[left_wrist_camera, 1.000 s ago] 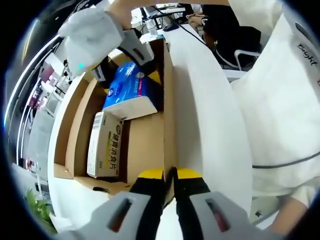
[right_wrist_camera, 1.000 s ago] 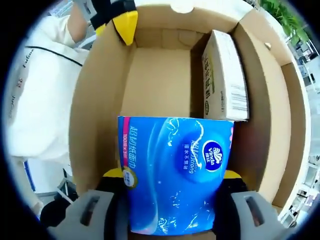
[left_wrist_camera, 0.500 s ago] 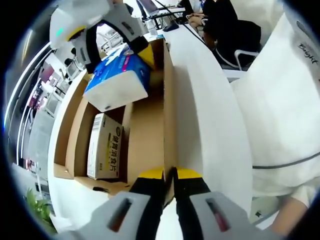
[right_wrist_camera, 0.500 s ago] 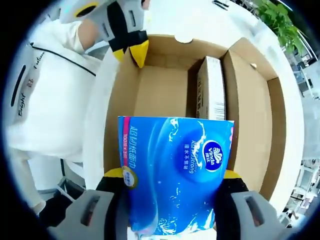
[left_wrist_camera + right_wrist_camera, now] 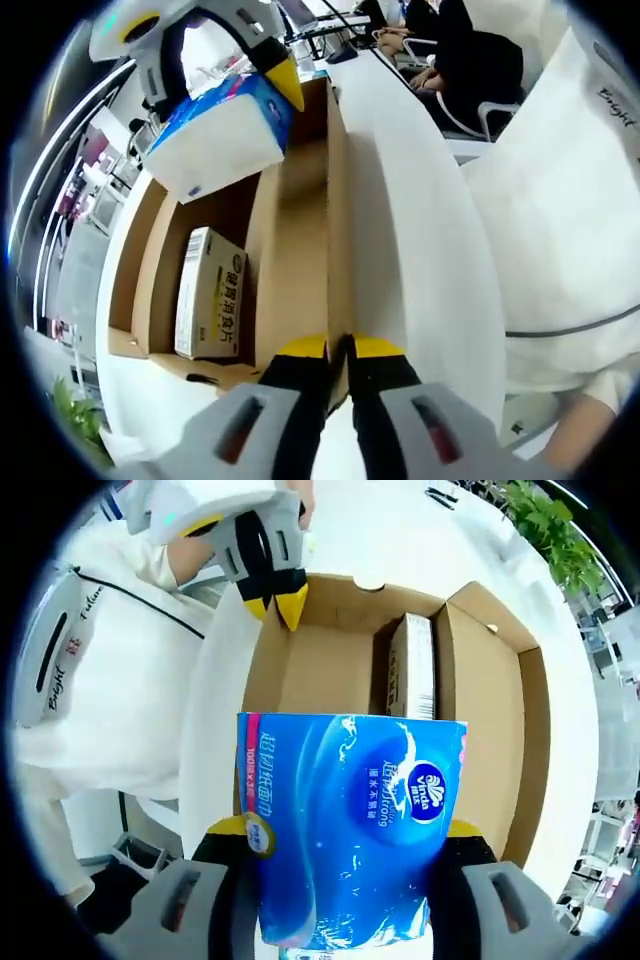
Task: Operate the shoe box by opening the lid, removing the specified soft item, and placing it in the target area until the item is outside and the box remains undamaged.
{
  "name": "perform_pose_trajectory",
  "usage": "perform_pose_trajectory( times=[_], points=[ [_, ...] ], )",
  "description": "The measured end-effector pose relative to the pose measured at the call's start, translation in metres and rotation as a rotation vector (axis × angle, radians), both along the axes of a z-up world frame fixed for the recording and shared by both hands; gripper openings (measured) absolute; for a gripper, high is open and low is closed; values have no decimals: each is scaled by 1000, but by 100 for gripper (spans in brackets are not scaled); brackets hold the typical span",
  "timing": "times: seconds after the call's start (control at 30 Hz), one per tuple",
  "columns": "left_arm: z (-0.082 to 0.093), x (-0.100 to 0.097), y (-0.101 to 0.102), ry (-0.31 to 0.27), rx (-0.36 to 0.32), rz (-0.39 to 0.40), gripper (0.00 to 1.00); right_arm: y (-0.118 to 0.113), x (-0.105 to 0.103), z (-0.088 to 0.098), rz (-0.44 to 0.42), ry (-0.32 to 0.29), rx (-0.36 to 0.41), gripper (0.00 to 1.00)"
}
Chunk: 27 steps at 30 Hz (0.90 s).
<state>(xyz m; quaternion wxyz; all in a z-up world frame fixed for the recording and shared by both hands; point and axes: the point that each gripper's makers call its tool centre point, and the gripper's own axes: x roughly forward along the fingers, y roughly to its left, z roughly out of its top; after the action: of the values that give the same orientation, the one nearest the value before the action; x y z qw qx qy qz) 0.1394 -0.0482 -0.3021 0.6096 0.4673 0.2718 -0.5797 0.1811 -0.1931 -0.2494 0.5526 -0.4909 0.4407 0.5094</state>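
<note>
The open cardboard box lies on a white table, its lid flap folded out to the left. My left gripper is shut on the box's near wall, its yellow tips pinching the cardboard edge. In the right gripper view that same gripper holds the far wall of the box. My right gripper is shut on a blue soft pack of tissues, held above the box. In the left gripper view the tissue pack hangs over the box's far end in the right gripper.
A small beige carton stays inside the box along its left wall, also the carton in the right gripper view. A person in a white top stands close on the right. A green plant and office desks lie beyond.
The right gripper has lifted the blue tissue pack up out of the box, and the box now looks smaller below it. The left gripper has kept its hold on the wall.
</note>
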Motion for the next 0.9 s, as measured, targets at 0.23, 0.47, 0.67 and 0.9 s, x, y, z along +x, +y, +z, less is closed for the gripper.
perform_pose_trajectory(
  times=[0.23, 0.47, 0.67, 0.9],
  points=[
    [0, 0, 0, -1, 0, 2, 6, -9, 1, 3, -6, -5, -17, 67],
    [0, 0, 1, 0, 1, 1, 6, -13, 3, 12, 3, -17, -43, 68],
    [0, 0, 0, 1, -3, 3, 6, -21, 7, 23, 17, -50, -42, 68],
    [0, 0, 0, 1, -4, 5, 6, -32, 6, 26, 9, -53, -53, 68]
  ],
)
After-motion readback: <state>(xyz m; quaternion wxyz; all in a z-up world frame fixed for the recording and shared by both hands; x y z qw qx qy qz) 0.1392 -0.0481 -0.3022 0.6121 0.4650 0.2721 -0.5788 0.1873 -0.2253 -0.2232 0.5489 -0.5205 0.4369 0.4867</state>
